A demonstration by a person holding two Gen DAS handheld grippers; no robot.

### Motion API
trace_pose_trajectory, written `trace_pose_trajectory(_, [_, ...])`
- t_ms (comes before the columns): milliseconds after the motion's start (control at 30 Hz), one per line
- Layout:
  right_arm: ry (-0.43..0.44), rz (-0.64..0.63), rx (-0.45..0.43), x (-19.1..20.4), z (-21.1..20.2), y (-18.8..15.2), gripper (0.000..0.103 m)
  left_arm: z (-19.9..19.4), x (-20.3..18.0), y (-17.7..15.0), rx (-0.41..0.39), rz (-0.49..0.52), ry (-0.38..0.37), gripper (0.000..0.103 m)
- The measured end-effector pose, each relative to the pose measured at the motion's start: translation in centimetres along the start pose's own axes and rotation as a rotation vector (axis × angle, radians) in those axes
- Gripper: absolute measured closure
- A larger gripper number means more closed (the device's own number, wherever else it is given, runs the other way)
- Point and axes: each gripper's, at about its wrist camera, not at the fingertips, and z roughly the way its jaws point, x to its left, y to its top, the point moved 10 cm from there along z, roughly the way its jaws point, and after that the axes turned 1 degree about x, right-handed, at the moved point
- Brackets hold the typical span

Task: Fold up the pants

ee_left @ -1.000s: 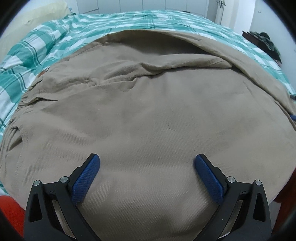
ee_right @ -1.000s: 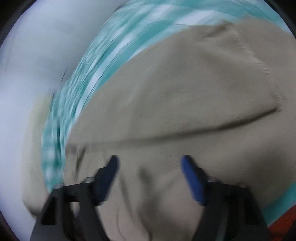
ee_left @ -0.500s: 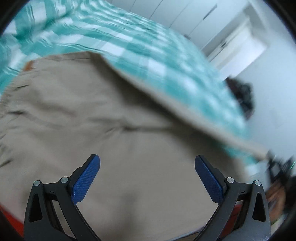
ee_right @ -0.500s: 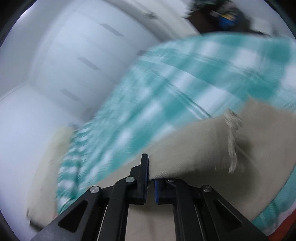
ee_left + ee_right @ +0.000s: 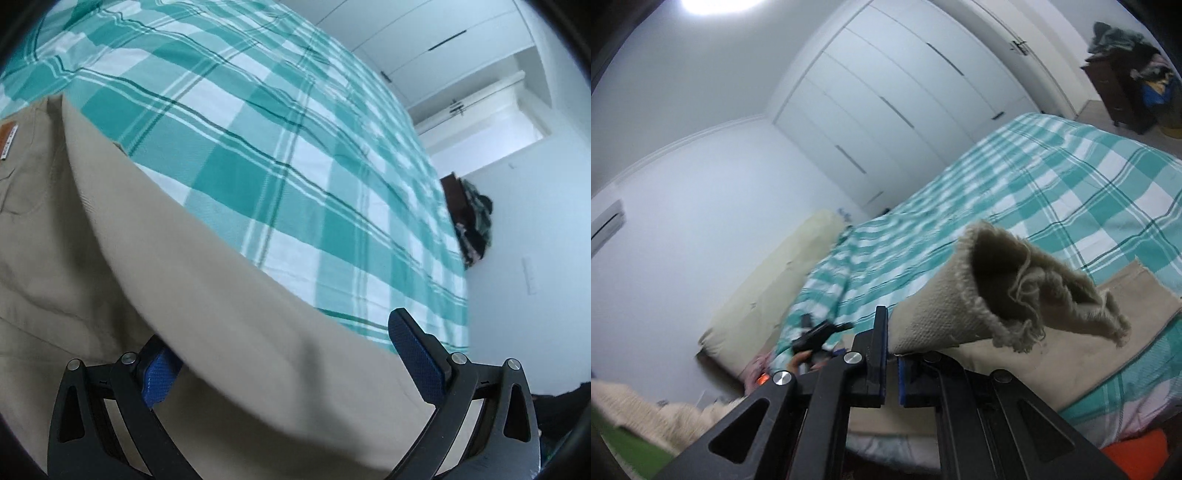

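Khaki pants [image 5: 122, 280] lie on a bed with a teal checked cover [image 5: 266, 122]. An orange label [image 5: 9, 140] shows at their upper left. My left gripper [image 5: 288, 362] is open, its blue pads apart, with a raised fold of pant cloth lying between the fingers. My right gripper [image 5: 891, 363] is shut on the frayed hem of a pant leg [image 5: 1015, 295] and holds it lifted above the bed. The other leg [image 5: 1100, 317] lies flat below it. The left gripper [image 5: 816, 334] shows small at the left of the right wrist view.
White wardrobe doors [image 5: 908, 103] stand behind the bed. A cream pillow [image 5: 775, 288] lies at the head. A dark cabinet with piled clothes [image 5: 1126, 74] stands by the far wall. An orange thing [image 5: 1134, 458] sits below the bed edge.
My right gripper, shut on the hem, has lifted it higher off the bed. My left gripper has moved along the pants' edge and cloth now lies between its open fingers.
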Motion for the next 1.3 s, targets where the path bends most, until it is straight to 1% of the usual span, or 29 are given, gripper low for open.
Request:
trace_pose_trajectory(33, [0.009,0.001,0.008,0.0,-0.6,-0.2,0.099,0.0,0.4,0.0,-0.001,0.006,0.027,0.013])
trace_pose_trajectory(67, [0.003,0.005,0.014,-0.5,-0.9,-0.2,0.099,0.2,0.6,0.0,0.003,0.011,0.048,0.052])
trace_pose_trajectory(100, [-0.029,0.018,0.037,-1.9,-0.9,-0.4,0.099,0.8,1.0,-0.3,0.036,0.008,0.071,0.08])
trace_pose_trajectory(133, [-0.067,0.033,0.065,-3.4,-0.4,-0.4,0.099,1.7,1.3,-0.8,0.091,-0.019,0.082,0.098])
trace_pose_trajectory(167, [-0.126,0.045,0.095,-5.2,0.2,-0.4,0.099,2.0,1.4,-0.9,0.098,-0.049,0.091,0.097])
trace_pose_trajectory(200, [-0.248,0.056,0.158,-8.5,1.7,-0.4,0.099,1.7,1.0,-0.7,0.081,-0.054,0.09,0.098])
trace_pose_trajectory(233, [-0.32,0.063,0.199,-10.7,2.9,-0.1,0.099,1.0,0.3,-0.3,0.051,-0.049,0.083,0.098])
trace_pose_trajectory(267, [-0.374,0.066,0.23,-12.8,4.7,0.8,0.099,-0.5,-1.0,0.2,-0.007,-0.039,0.056,0.098])
trace_pose_trajectory(333, [-0.388,0.031,0.215,-13.9,7.2,3.8,0.099,-5.6,-4.2,0.9,-0.157,-0.003,-0.017,0.098])
trace_pose_trajectory(367, [-0.376,-0.012,0.186,-13.5,8.2,5.9,0.099,-8.2,-5.3,0.8,-0.226,0.022,-0.031,0.097])
trace_pose_trajectory(400, [-0.335,-0.072,0.129,-11.8,8.8,8.5,0.099,-10.7,-5.9,0.2,-0.285,0.049,-0.034,0.097])
trace_pose_trajectory(467, [-0.261,-0.163,0.056,-9.1,8.8,11.5,0.099,-13.3,-6.1,-1.8,-0.336,0.101,-0.034,0.094])
trace_pose_trajectory(500, [-0.224,-0.212,0.032,-8.1,8.6,12.7,0.099,-13.6,-5.4,-4.1,-0.323,0.131,-0.017,0.094])
trace_pose_trajectory(567, [-0.213,-0.21,0.057,-8.4,8.1,12.5,0.099,-11.8,-3.6,-8.3,-0.25,0.156,0.026,0.091])
trace_pose_trajectory(600, [-0.227,-0.178,0.092,-10.0,7.9,11.7,0.099,-9.6,-1.9,-11.6,-0.173,0.169,0.063,0.09])
trace_pose_trajectory(667, [-0.327,-0.087,0.174,-15.1,6.9,8.2,0.099,-5.6,0.0,-15.8,-0.043,0.179,0.102,0.09])
trace_pose_trajectory(700, [-0.404,-0.02,0.242,-19.0,6.7,5.3,0.099,-3.3,1.2,-18.2,0.034,0.165,0.124,0.09])
trace_pose_trajectory(733, [-0.463,0.025,0.291,-21.8,6.5,3.2,0.099,-2.3,1.7,-19.3,0.063,0.155,0.132,0.091])
trace_pose_trajectory(767, [-0.524,0.07,0.336,-24.5,6.1,1.0,0.099,-1.8,2.0,-19.8,0.068,0.155,0.149,0.091])
trace_pose_trajectory(833, [-0.601,0.145,0.387,-28.5,5.8,-2.4,0.099,-2.0,1.8,-19.6,0.053,0.171,0.164,0.09])
trace_pose_trajectory(900, [-0.61,0.18,0.372,-29.6,5.2,-3.7,0.098,-2.5,1.5,-19.0,0.047,0.171,0.156,0.09])
trace_pose_trajectory(967, [-0.593,0.184,0.351,-29.4,5.1,-3.1,0.097,-2.7,1.3,-18.8,0.04,0.165,0.146,0.09])
trace_pose_trajectory(1000, [-0.586,0.185,0.336,-29.2,5.0,-2.7,0.092,-2.8,1.3,-18.8,0.04,0.166,0.149,0.09])
trace_pose_trajectory(1033, [-0.579,0.194,0.321,-29.4,4.9,-2.6,0.081,-2.7,1.4,-18.8,0.04,0.17,0.155,0.09])
trace_pose_trajectory(1067, [-0.574,0.207,0.314,-29.4,4.7,-2.4,0.076,-2.5,1.4,-18.9,0.041,0.173,0.16,0.09])
trace_pose_trajectory(1100, [-0.569,0.225,0.306,-29.7,4.7,-2.3,0.071,-2.5,1.5,-19.0,0.043,0.177,0.165,0.09])
trace_pose_trajectory(1133, [-0.563,0.251,0.298,-30.2,4.7,-2.1,0.071,-2.3,1.5,-19.0,0.044,0.177,0.168,0.09])
trace_pose_trajectory(1233, [-0.549,0.306,0.253,-30.1,4.6,-2.0,0.072,-2.6,1.3,-18.9,0.037,0.182,0.164,0.09])
trace_pose_trajectory(1300, [-0.569,0.338,0.209,-30.4,4.1,-1.1,0.099,-3.5,0.4,-18.3,0.009,0.187,0.141,0.091])
